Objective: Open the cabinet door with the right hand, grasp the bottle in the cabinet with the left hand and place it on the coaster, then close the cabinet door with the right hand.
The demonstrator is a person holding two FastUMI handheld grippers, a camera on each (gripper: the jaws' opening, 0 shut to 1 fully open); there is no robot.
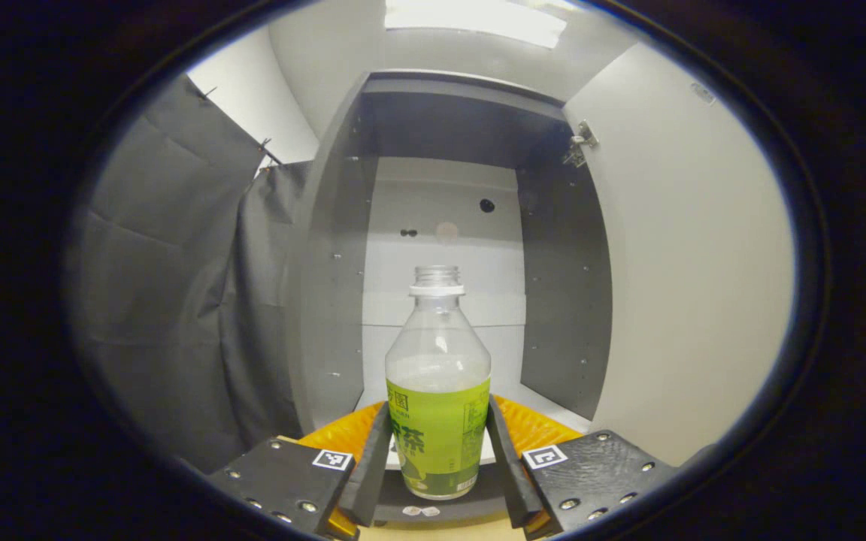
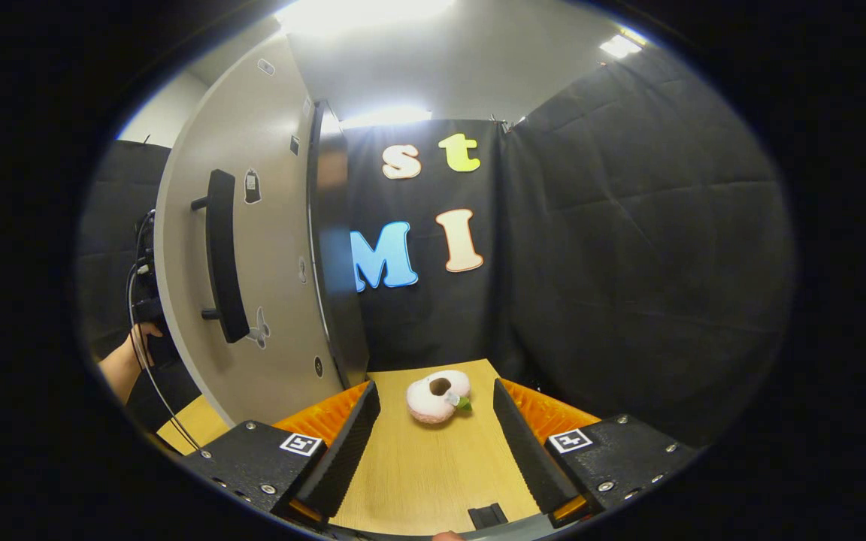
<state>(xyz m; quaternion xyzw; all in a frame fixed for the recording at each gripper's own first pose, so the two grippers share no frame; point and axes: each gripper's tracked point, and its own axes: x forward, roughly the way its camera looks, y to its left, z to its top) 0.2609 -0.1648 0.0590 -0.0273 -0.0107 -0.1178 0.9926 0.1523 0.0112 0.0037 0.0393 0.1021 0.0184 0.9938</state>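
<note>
Nearest in the left gripper view: left gripper (image 1: 439, 451), fingers standing apart on either side of the bottle (image 1: 438, 391); cannot tell whether the pads press on it or merely flank it. Behind, open cabinet (image 1: 328, 300) with grey side walls, pale back panel with a few small holes. Cabinet door (image 1: 688, 285) swung wide to the right, hinge (image 1: 579, 144) near its top corner. Dark cloth hanging to the left of the cabinet.

Bottle clear, capless, upright, with a white neck ring, pale liquid reaching up to the shoulder, and a green label around the lower half. Standing at the cabinet's front edge, centred between the fingers, base low in the gap.

Nearest in the right gripper view: right gripper (image 2: 429, 443), fingers spread wide, holding nothing, over the wooden table (image 2: 418, 473). Just ahead on the table, a pink, ring-shaped plush coaster (image 2: 439, 396) with a small green tab, lying between the finger lines but apart from them. To the left, the door's outer face with a dark bar handle (image 2: 221, 255); past its edge, a hand (image 2: 128, 361) and a cable.
</note>
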